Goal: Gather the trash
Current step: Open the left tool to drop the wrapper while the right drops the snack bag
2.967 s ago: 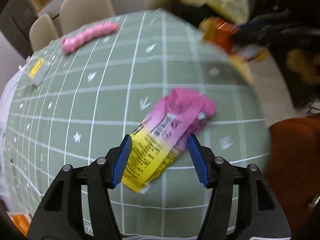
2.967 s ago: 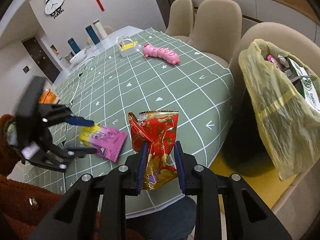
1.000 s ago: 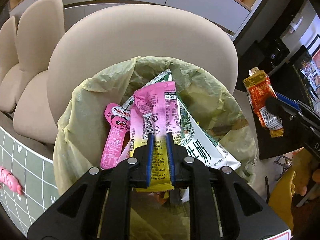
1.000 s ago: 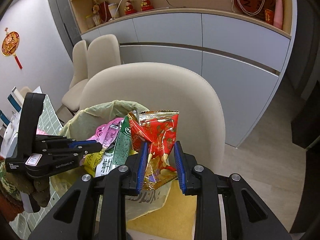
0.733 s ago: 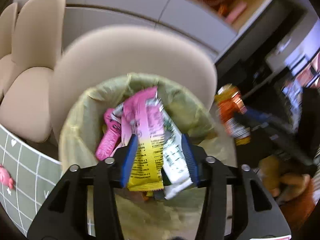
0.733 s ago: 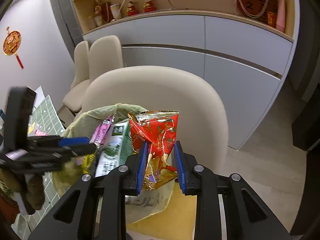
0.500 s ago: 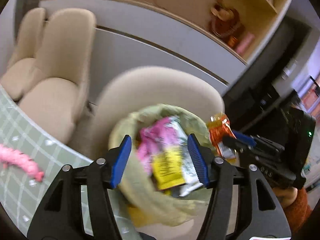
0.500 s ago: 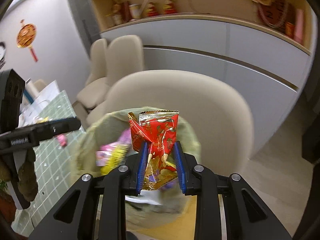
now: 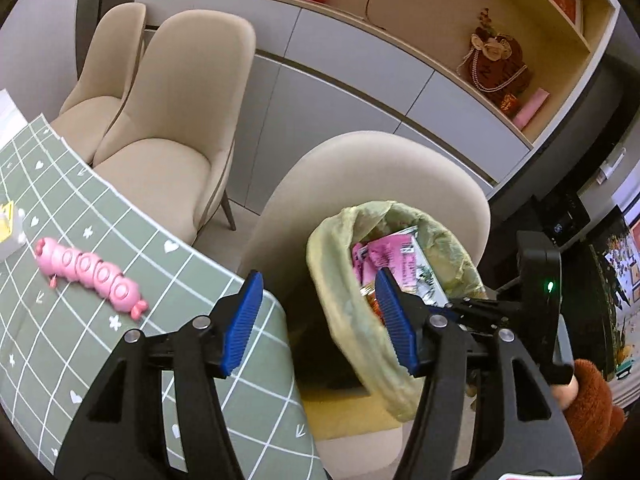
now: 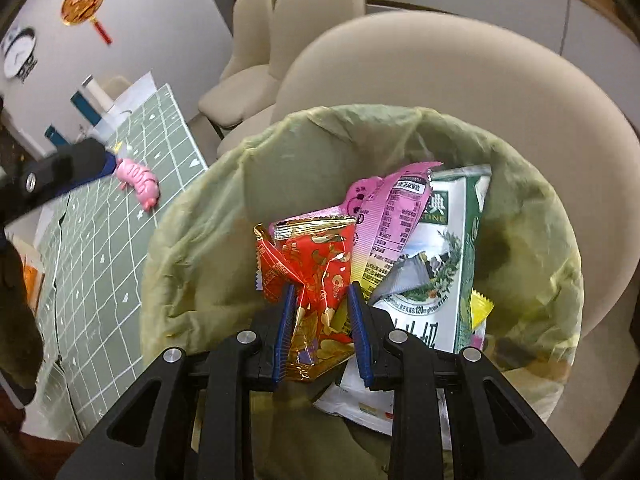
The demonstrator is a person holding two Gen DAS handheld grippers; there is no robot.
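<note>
The right gripper (image 10: 320, 312), clamped on the red wrapper (image 10: 316, 272) above the trash bag (image 10: 224, 216), should part only once inside; the left gripper (image 9: 316, 320) hangs apart, empty.

Beige upholstered chairs (image 9: 172, 120) stand at ten o'clock beside a table with a green grid cloth (image 9: 120, 320). Grey cabinets (image 9: 340, 92) run under a wooden shelf (image 9: 440, 32) at twelve. A clock (image 10: 18, 54) hangs on the white wall (image 10: 152, 12).
</note>
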